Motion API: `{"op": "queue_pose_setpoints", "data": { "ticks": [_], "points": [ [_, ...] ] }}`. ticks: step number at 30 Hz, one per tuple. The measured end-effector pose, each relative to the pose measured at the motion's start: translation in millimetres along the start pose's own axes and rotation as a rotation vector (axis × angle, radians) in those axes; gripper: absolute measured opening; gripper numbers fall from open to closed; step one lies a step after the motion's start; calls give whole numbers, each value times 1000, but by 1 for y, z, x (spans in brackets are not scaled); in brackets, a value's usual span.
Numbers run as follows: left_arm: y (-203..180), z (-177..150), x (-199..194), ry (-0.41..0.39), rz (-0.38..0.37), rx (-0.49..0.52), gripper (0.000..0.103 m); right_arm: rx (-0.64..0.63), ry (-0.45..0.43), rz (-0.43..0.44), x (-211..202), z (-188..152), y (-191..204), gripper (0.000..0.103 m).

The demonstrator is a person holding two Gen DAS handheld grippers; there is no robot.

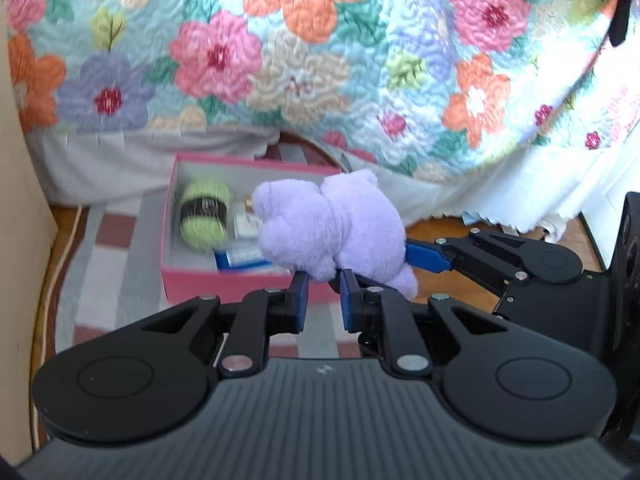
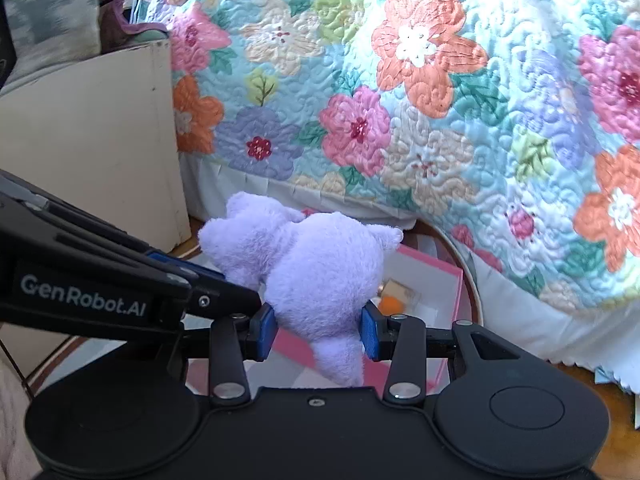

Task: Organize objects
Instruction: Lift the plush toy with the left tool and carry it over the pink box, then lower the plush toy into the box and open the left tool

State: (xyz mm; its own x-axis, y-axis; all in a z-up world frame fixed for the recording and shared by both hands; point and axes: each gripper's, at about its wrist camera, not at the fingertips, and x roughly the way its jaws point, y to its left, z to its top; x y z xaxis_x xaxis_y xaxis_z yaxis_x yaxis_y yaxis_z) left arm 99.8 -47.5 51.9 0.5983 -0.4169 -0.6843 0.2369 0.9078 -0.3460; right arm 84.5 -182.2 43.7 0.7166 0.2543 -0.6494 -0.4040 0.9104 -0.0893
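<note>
Above the pink box (image 1: 240,276) on the striped rug (image 1: 116,248), beside the bed with its flowered quilt (image 1: 320,60), a purple plush toy (image 1: 332,224) hangs in the air, carried by both grippers at once. The toy looks light and very soft: the pile squashes where it is pinched, so it should not slip or break, but it will sag and swing from a small hold. The thick body is the better place to take it, since a thin limb or tail may stretch or pull free.

The left gripper (image 1: 324,288) has its fingers nearly together, nipping only a small bit of the toy's lower edge, with the bulk of the toy just past the fingertips. The right gripper (image 2: 318,330) comes in from the other side and clamps wider, its blue fingers (image 2: 264,330) pressed into both flanks of the body, the tail-like end dangling down between them.

In the box below lie a ball of green yarn (image 1: 204,212) and some small packets (image 1: 244,256), with free room, by my judgement, for the toy.
</note>
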Motion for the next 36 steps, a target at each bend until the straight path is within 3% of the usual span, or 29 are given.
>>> {"op": "queue_pose_setpoints", "data": {
  "ticks": [6, 12, 20, 24, 33, 36],
  "points": [
    [28, 35, 36, -11, -23, -40, 15, 27, 25, 27, 47, 26, -24, 47],
    [56, 52, 96, 31, -57, -97, 15, 39, 105, 51, 114, 23, -40, 47],
    [89, 44, 185, 127, -52, -182, 15, 74, 191, 87, 193, 0, -55, 47],
    [101, 39, 210, 155, -46, -216, 15, 110, 240, 102, 220, -11, -59, 47],
    [114, 32, 245, 197, -19, -249, 15, 59, 343, 121, 255, -28, -53, 47],
    [116, 31, 255, 213, -13, -269, 15, 121, 406, 123, 267, -36, -60, 47]
  ]
}}
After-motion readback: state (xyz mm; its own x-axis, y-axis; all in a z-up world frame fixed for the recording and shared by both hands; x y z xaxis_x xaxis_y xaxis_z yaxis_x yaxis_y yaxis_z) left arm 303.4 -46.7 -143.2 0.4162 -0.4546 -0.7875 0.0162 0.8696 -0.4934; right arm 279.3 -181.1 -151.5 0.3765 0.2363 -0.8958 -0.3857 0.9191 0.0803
